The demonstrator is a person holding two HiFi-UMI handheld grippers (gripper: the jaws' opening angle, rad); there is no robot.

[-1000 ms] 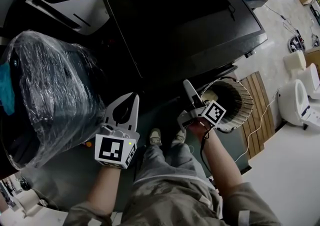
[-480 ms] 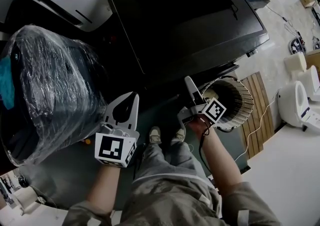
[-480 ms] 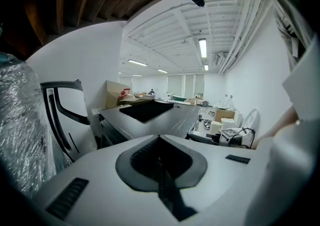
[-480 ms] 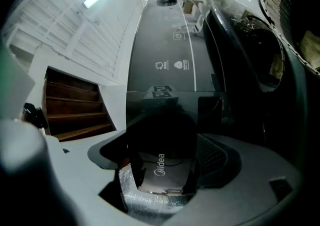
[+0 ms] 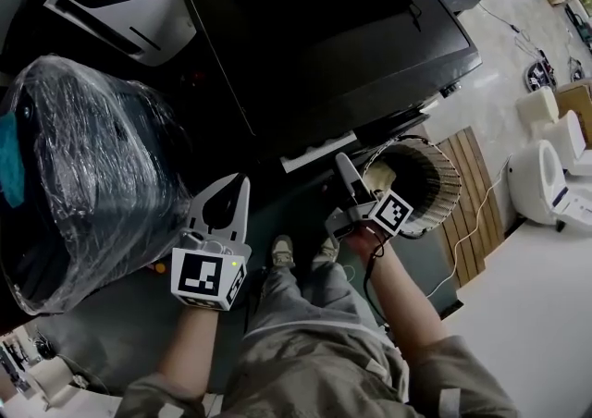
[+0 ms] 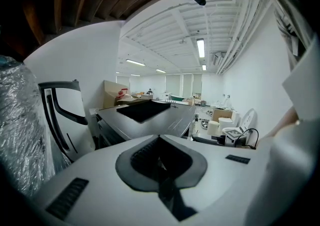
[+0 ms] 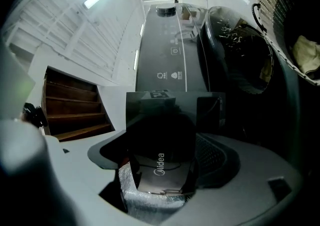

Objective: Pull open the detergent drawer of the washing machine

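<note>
The black washing machine (image 5: 324, 37) fills the upper middle of the head view. Its detergent drawer (image 5: 319, 152) juts a little way out of the front, showing a white strip along its side. My right gripper (image 5: 344, 166) is shut on the drawer's front. In the right gripper view the glossy dark drawer front (image 7: 162, 165), printed with a brand logo, sits clamped between the jaws, with the machine's control panel (image 7: 167, 55) stretching away behind it. My left gripper (image 5: 242, 183) hangs left of the drawer, apart from the machine. It is shut with nothing in it, as the left gripper (image 6: 159, 137) view confirms.
A bulky dark object wrapped in clear plastic film (image 5: 83, 176) stands close on the left. A round wicker basket (image 5: 421, 185) with cloth inside stands just right of the right gripper. A slatted wooden mat (image 5: 476, 203) and white fixtures (image 5: 546, 185) lie further right. The person's feet (image 5: 287, 250) are below the drawer.
The detergent drawer has slid out of the machine front, so a white strip now shows. The right gripper has come back slightly with it. The left gripper has barely moved.
</note>
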